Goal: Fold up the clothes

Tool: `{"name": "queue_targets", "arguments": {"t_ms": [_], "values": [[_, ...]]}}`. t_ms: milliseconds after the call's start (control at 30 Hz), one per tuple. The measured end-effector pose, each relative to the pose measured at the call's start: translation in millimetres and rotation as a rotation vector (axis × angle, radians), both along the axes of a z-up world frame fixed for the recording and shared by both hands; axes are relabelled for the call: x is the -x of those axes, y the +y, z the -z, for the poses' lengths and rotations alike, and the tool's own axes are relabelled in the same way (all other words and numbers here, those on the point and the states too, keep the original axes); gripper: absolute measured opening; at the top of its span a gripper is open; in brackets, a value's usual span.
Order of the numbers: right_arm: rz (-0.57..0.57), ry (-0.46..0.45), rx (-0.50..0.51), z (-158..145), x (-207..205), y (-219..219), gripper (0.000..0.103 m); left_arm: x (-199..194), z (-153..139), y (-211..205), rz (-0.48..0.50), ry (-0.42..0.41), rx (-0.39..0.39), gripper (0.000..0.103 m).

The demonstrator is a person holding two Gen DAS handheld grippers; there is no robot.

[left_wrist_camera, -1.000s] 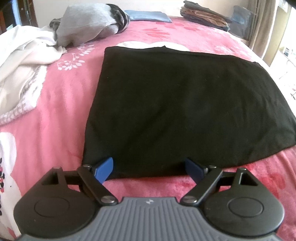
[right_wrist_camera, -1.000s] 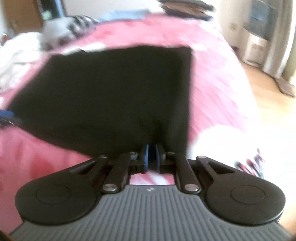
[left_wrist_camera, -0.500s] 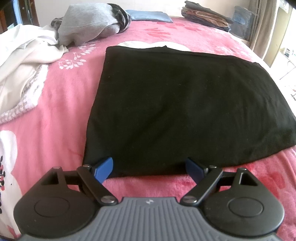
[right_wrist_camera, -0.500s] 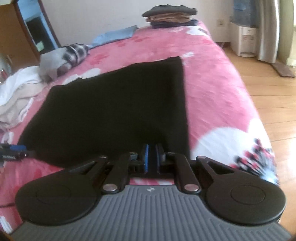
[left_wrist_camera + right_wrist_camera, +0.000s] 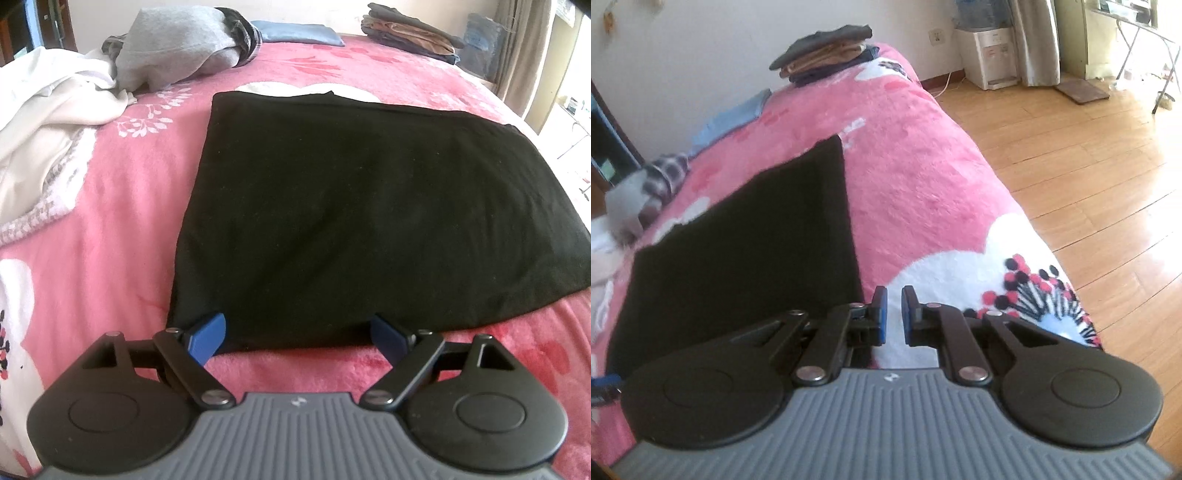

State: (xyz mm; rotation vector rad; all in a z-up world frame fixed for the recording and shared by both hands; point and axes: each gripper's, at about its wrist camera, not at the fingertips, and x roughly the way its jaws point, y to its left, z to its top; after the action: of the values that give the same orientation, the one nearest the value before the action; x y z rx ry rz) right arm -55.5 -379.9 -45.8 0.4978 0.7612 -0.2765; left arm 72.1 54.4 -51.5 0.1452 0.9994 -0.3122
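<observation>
A pink blanket [image 5: 122, 206] with white flower shapes covers the bed and fills most of both views. No readable writing or brand shows anywhere, and there are no containers on the bed.

The black garment [image 5: 369, 206] lies flat in the middle of the blanket as a folded rectangle; in the right wrist view it sits at 9 o'clock [image 5: 746, 251], its right edge running straight up the picture. In the left wrist view a heap of white clothes [image 5: 40, 140] lies at 9 o'clock, a grey bundle [image 5: 173, 40] with a checked edge at 11 o'clock, a flat blue piece [image 5: 295, 31] at 12 o'clock, and a stack of folded clothes [image 5: 410, 31] at 1 o'clock. In the right wrist view a wooden floor [image 5: 1089, 166] spreads at 2 o'clock, with a white appliance [image 5: 990, 55] against the wall at 1 o'clock.

The left gripper [image 5: 297, 332] stands wide apart at the near hem of the black garment, its 2 blue pads [image 5: 205, 334] at the hem and clamping nothing. The right gripper [image 5: 891, 314] is nearly together with a narrow gap between its pads, holds nothing, and hangs just right of the garment's near right corner, over the blanket's white patch.
</observation>
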Motion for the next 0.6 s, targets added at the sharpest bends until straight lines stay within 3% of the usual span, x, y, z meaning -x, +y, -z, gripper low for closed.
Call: {"name": "queue_targets", "arguments": {"t_ms": [300,600], "values": [[-0.103,-0.035,0.005,-13.7,-12.7,30.6,0.008,-0.7,0.1,-1.0,-0.018,0.004,0.005,0.088],[-0.122,-0.013,-0.014,-12.2,-14.3,39.3,0.008,-0.5,-0.1,0.1,-0.025,0.007,0.015,0.089]]}}
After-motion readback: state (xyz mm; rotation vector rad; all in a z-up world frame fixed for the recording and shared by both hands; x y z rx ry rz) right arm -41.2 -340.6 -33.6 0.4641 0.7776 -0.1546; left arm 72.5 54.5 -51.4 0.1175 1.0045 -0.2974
